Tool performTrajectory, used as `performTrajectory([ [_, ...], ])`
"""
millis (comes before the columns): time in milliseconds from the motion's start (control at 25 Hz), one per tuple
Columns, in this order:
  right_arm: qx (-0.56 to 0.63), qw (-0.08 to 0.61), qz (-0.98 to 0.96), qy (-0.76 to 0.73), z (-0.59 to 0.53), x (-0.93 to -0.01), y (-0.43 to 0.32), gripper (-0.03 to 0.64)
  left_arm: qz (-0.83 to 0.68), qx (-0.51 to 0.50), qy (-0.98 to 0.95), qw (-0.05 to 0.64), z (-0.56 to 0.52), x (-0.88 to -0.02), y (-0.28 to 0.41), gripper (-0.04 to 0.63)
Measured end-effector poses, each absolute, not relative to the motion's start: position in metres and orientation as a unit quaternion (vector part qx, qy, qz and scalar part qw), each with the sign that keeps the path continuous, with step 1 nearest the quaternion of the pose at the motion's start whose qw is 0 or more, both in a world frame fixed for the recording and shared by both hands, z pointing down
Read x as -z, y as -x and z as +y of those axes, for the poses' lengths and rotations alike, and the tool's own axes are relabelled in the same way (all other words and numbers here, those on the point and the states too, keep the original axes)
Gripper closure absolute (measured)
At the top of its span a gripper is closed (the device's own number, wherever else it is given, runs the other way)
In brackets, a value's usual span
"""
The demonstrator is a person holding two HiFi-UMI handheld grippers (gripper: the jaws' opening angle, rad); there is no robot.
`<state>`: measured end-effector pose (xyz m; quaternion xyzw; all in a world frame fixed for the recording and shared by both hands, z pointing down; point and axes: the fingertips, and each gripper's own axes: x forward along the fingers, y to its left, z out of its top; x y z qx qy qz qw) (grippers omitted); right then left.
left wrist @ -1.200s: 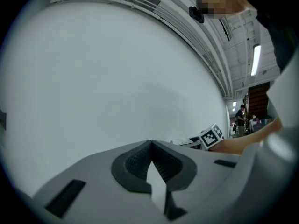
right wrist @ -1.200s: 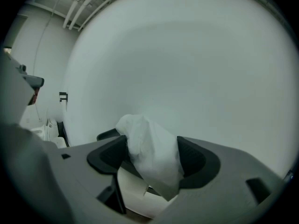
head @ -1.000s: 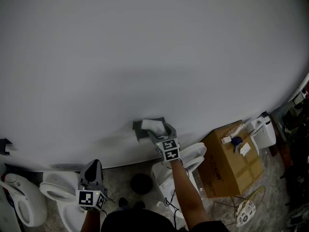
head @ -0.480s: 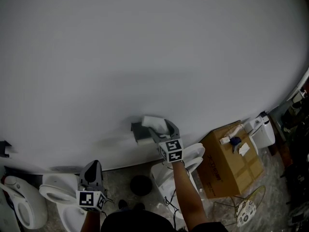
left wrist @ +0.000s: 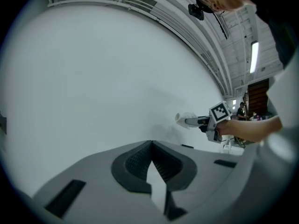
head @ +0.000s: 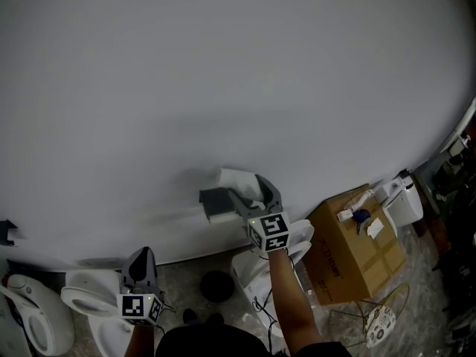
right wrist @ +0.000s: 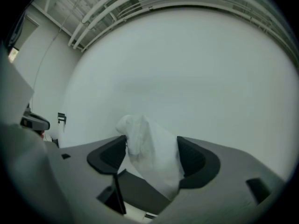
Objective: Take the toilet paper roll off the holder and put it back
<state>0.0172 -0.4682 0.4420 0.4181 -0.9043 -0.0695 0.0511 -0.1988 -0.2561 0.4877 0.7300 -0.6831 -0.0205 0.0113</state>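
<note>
Nearest to the person, the left tongs point(head: 143, 257) hang low above a white toilet point(head: 85, 296); their jaws are closed together with nothing between them. Further forward, the right tongs point(head: 250, 189) are raised toward the wall point(head: 223, 65) and grip the toilet paper roll point(head: 236, 178) from both sides. The roll is in the air, just above and right of the grey holder point(head: 212, 201) fixed on the wall. I cannot tell if the two touch. A cardboard box point(head: 357, 251) stands on the floor at the right.
</note>
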Motion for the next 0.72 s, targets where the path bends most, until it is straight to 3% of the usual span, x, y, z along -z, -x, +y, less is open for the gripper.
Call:
performTrajectory([
  [400, 0.105, -0.012, -0.908, -0.406, -0.443, -0.375, -0.016, 0.270, -0.678, 0.027, -0.734, 0.010, -0.257, -0.484, 0.196, 0.592],
  [720, 0.110, -0.008, -0.907, -0.407, -0.446, -0.374, -0.016, 0.270, -0.679, 0.025, -0.734, 0.009, -0.257, -0.481, 0.193, 0.592],
])
